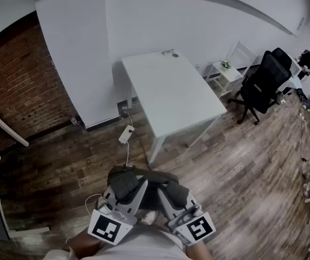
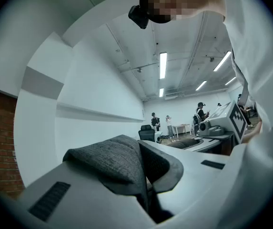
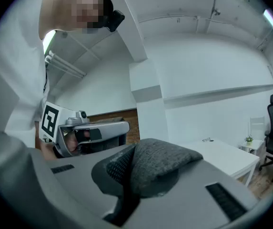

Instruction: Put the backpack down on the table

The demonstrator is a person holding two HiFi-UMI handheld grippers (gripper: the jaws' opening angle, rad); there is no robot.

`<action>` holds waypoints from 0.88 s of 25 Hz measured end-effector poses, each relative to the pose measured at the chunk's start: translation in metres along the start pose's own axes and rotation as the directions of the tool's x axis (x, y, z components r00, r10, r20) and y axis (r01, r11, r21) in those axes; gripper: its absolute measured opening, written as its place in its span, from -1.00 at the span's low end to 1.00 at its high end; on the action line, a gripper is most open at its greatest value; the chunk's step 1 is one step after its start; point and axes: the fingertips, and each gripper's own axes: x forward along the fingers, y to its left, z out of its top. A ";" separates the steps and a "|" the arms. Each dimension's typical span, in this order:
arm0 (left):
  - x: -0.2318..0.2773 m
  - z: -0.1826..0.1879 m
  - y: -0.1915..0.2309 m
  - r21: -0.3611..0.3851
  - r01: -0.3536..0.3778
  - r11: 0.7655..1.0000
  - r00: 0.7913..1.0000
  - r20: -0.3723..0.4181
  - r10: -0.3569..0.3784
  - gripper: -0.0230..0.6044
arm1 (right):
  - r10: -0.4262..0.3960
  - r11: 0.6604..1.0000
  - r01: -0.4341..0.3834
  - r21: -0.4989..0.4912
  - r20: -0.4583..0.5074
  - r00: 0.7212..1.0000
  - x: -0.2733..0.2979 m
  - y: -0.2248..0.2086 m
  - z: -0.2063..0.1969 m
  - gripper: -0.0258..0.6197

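In the head view a dark grey backpack point(image 1: 145, 179) hangs low in front of me, above the wood floor. My left gripper point(image 1: 133, 190) is shut on one grey shoulder strap point(image 2: 115, 160), which drapes over its closed jaws. My right gripper point(image 1: 164, 195) is shut on the other strap point(image 3: 157, 165) in the same way. Both grippers point level, side by side. The white table point(image 1: 171, 93) stands a step ahead, apart from the bag. From the left gripper view the right gripper point(image 2: 216, 128) shows beside it; the right gripper view shows the left gripper point(image 3: 96, 129).
A black office chair point(image 1: 263, 83) and a small white side table point(image 1: 226, 72) stand right of the table. A power strip point(image 1: 126, 134) with cables lies on the floor by the table's near left leg. A brick wall point(image 1: 19, 85) is at the left. A person point(image 1: 308, 58) sits far right.
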 end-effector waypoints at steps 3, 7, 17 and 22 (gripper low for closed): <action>0.001 0.003 0.002 -0.014 -0.017 1.000 1.000 0.006 0.017 -0.87 | 0.011 1.000 -0.011 -0.002 -0.003 1.000 0.000 -0.002 0.003 -0.79; 0.013 0.005 0.004 -0.037 -0.049 0.998 0.998 0.028 0.050 -0.87 | 0.034 0.999 -0.034 0.009 -0.004 0.999 -0.002 -0.016 0.008 -0.79; 0.068 0.010 0.019 -0.005 -0.035 0.999 0.998 0.061 0.036 -0.87 | 0.022 0.998 -0.022 -0.064 0.007 1.000 0.012 -0.072 0.021 -0.79; 0.098 0.004 0.034 -0.122 -0.012 0.992 0.996 0.088 0.023 -0.87 | -0.012 0.999 0.012 -0.044 -0.010 1.000 0.021 -0.098 0.014 -0.79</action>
